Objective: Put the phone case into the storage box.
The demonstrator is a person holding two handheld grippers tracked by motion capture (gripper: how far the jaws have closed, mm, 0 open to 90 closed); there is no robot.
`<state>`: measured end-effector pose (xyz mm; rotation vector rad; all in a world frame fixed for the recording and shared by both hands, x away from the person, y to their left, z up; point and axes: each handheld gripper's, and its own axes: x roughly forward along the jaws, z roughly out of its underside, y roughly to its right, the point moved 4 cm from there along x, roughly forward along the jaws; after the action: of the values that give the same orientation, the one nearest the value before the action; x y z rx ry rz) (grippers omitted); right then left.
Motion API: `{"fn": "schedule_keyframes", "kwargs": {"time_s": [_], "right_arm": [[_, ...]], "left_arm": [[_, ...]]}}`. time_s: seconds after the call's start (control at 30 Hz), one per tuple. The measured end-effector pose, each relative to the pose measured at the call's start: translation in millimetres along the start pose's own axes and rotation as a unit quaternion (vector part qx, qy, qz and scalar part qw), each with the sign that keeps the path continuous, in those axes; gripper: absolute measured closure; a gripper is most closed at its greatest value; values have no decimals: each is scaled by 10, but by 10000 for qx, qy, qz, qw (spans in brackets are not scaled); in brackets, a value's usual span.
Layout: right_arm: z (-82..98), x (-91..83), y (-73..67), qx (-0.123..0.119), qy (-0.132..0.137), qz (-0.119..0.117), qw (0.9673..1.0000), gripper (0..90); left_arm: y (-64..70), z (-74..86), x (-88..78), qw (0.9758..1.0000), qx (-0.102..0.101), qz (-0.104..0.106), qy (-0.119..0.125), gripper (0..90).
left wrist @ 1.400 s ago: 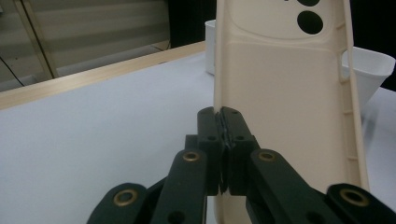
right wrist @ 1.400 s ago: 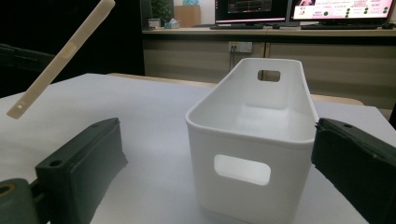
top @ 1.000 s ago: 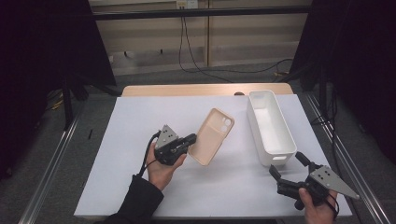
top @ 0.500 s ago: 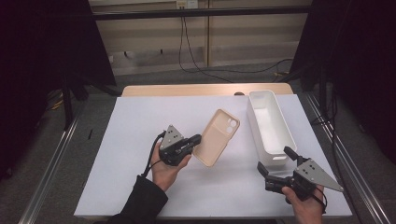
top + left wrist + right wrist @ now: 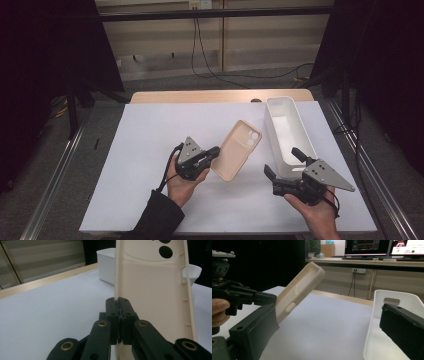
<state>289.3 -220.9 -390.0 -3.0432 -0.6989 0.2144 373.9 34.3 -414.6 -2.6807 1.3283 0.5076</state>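
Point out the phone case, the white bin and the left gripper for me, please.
Phone case (image 5: pixel 236 151): high view, middle of its back.
White bin (image 5: pixel 303 135): high view, its right wall.
Left gripper (image 5: pixel 119 305): left gripper view, tips shut on the case's edge.

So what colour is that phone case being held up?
Pale beige, or cream; the phone case shows best in the left gripper view.

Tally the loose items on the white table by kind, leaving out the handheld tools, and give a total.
Beige soft plastic phone case, lifted at one edge: 1
White rectangular plastic bin: 1
Total: 2
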Motion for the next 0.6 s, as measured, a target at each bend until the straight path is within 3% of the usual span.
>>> {"fn": "schedule_keyframes", "kwargs": {"time_s": [0.23,0.37,0.6], "right_arm": [[-107,130,-69,-104,87,-198,9997,84],[-175,207,-103,-59,125,-187,9997,85],[-180,391,-130,44,-47,-158,9999,101]], "left_arm": [[36,-14,34,10000,-15,4,42,878],[29,-20,38,10000,-17,-32,76,877],[20,-24,30,9999,-6,-89,125,877]]}}
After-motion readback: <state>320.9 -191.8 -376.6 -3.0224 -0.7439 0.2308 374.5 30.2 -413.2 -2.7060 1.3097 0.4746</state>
